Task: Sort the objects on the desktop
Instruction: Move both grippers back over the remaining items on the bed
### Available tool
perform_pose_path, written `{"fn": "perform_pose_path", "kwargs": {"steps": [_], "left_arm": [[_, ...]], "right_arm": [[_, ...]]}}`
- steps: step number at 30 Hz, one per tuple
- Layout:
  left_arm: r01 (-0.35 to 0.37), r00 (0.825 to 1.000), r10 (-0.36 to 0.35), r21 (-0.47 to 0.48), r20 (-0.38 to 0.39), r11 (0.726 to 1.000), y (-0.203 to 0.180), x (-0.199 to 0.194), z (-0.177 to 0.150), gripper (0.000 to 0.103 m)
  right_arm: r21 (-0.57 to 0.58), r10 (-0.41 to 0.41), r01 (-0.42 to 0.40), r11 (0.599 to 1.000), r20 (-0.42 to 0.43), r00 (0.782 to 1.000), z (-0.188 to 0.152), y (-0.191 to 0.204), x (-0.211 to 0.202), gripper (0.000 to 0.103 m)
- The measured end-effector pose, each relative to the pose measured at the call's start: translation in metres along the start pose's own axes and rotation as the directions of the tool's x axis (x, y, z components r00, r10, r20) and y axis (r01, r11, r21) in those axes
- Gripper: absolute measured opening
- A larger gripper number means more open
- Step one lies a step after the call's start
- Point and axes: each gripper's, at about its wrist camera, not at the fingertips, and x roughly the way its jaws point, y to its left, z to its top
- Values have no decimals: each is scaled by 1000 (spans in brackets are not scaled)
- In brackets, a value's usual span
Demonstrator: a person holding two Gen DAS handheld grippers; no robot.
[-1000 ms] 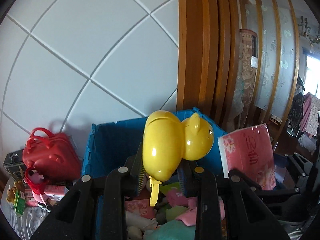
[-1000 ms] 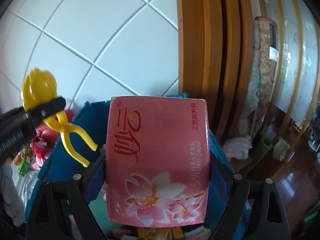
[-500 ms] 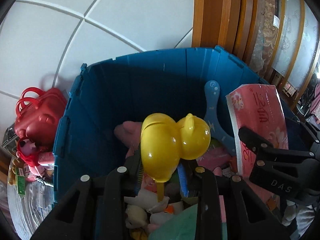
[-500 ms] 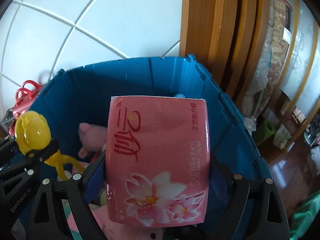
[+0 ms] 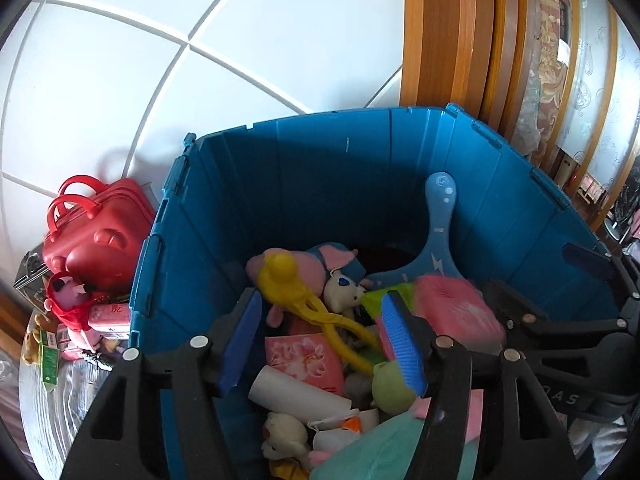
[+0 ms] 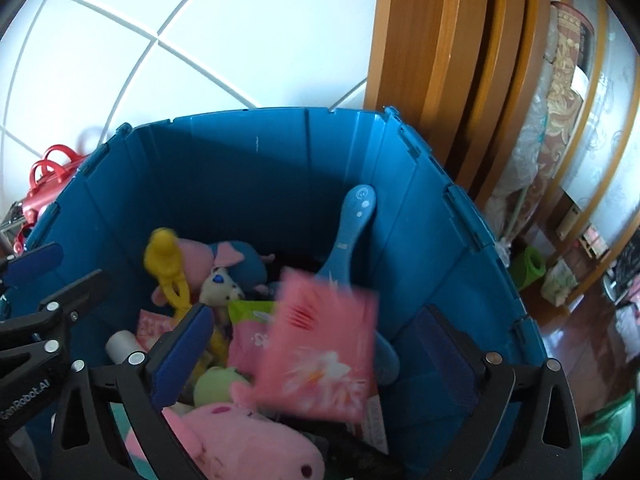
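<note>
Hovering over the blue bin point(image 5: 340, 184), the left gripper point(image 5: 320, 344) is opening, nothing pressed between its jaws. The yellow duck clamp point(image 5: 296, 292) is lying on the toys inside. The right gripper point(image 6: 320, 344) is opening wide too, with the blurred pink tissue pack point(image 6: 320, 344) loose between its jaws in the bin.

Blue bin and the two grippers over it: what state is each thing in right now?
Blue bin: lidless, partly filled with toys.
Left gripper: jaws opening, nothing between them.
Right gripper: jaws opening, pads clear of the tissue pack.
Yellow duck clip toy: released, lying on the plush toys.
Pink tissue pack: released, blurred, dropping into the bin.
Blue paddle: leaning on the bin wall.
Red case: closed, outside the bin.
</note>
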Motion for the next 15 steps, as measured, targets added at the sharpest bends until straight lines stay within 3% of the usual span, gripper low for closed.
{"fn": "perform_pose_path", "kwargs": {"steps": [15], "left_arm": [[2,1000,-2,13,-16,1000,1,3,-2,62]], "right_arm": [[-2,-1,1,1000,-35,999,1,0,5,103]]}}
